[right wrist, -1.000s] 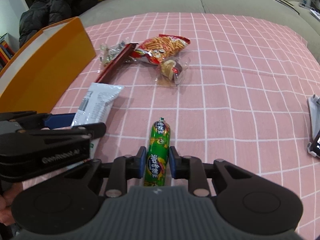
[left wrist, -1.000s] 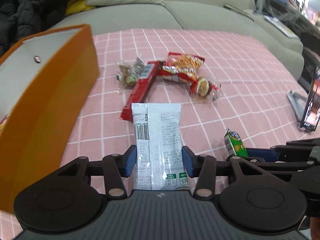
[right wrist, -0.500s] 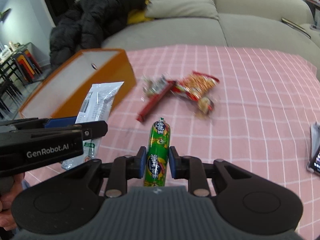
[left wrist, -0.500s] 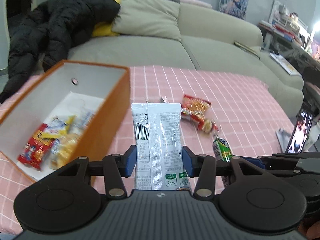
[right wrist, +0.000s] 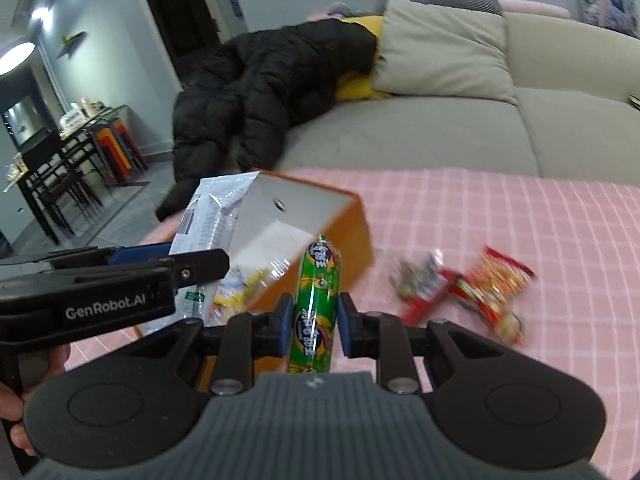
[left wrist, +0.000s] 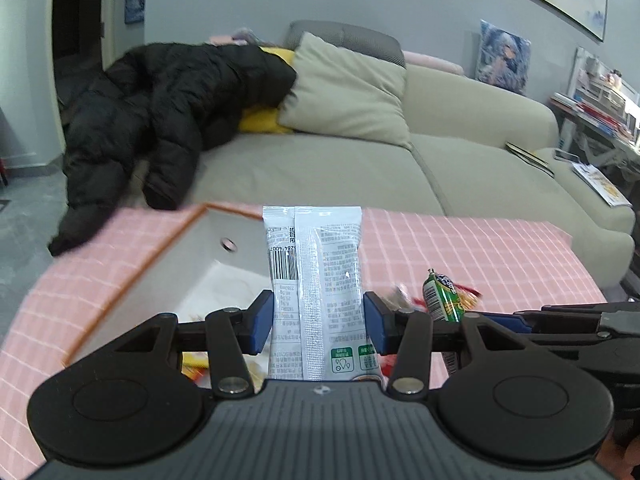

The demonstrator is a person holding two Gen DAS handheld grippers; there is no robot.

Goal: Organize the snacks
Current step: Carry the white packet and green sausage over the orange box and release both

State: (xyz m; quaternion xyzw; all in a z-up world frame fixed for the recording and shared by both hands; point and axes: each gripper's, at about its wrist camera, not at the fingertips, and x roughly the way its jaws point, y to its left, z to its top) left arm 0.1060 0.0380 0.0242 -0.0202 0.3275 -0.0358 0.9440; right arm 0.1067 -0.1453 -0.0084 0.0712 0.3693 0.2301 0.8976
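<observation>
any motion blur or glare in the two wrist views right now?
Left wrist: held white foil snack packet sharp, small glint on it; black puffer jacket slightly smeared. Right wrist: loose red snack wrappers on the pink checked tablecloth blurred; green sausage stick sharper; ceiling lamp blown out.

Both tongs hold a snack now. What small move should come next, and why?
Probably carry both a little further until they hang over the open orange box, then let go. The left tongs grip the white packet and the right tongs grip the green sausage, both raised near the box, which already holds snacks.
</observation>
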